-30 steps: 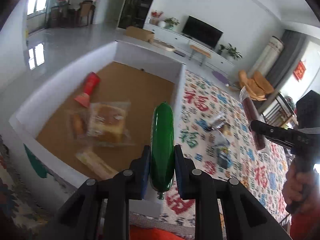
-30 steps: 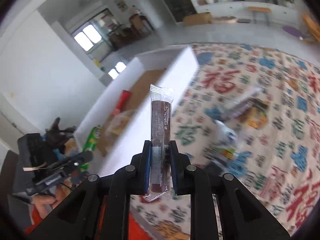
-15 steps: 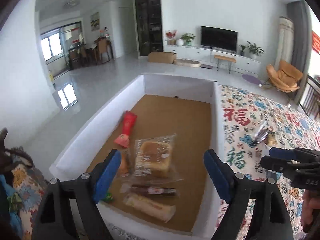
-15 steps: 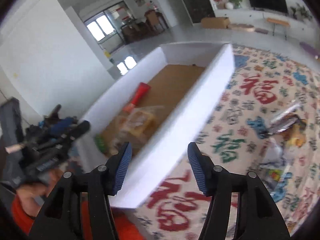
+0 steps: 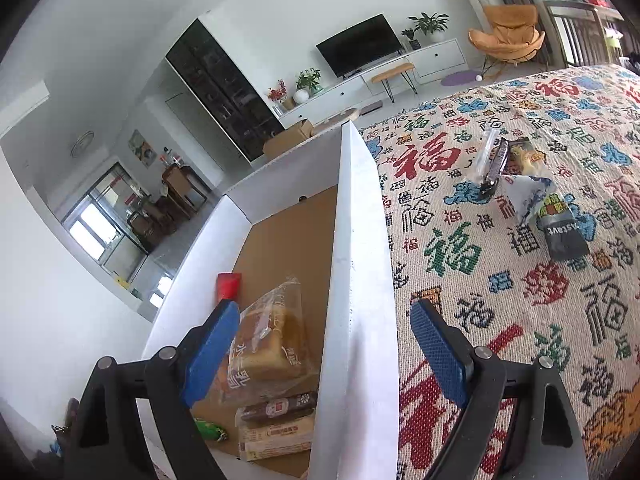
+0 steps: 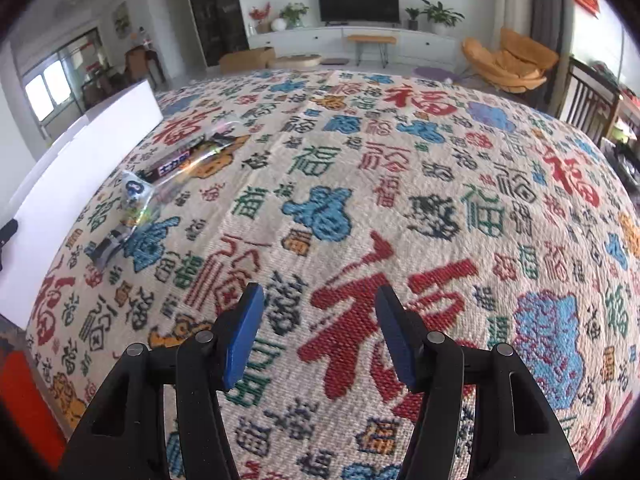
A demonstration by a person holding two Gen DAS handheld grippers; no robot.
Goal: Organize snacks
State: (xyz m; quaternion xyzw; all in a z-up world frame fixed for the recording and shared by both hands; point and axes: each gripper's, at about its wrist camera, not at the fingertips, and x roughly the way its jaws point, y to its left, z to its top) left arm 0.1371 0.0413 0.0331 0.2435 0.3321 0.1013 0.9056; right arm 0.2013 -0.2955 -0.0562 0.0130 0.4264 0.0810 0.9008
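Observation:
My left gripper (image 5: 322, 312) is open and empty, its blue pads (image 5: 210, 344) either side of the right wall of the white box (image 5: 356, 240). On the box's cardboard floor lie a bread packet (image 5: 268, 344), a red packet (image 5: 229, 285), a brown sausage stick (image 5: 280, 404), a green sausage (image 5: 210, 430) and a pale biscuit pack (image 5: 276, 436). My right gripper (image 6: 320, 294) is open and empty above the patterned cloth (image 6: 400, 200). A small heap of loose snacks (image 6: 172, 168) lies on the cloth far to its left, beside the box (image 6: 80, 160).
The heap includes a clear-wrapped dark bar (image 5: 494, 160), a blue-white pouch (image 5: 528, 196) and a black packet (image 5: 564, 236). Beyond the cloth stand a TV unit (image 6: 360, 0) and an orange chair (image 6: 508, 64). Red fabric (image 6: 28, 400) shows at the lower left.
Both grippers opened; the green sausage and the brown stick now lie in the box. Both views swung right, the left to the box's wall, the right out over the cloth.

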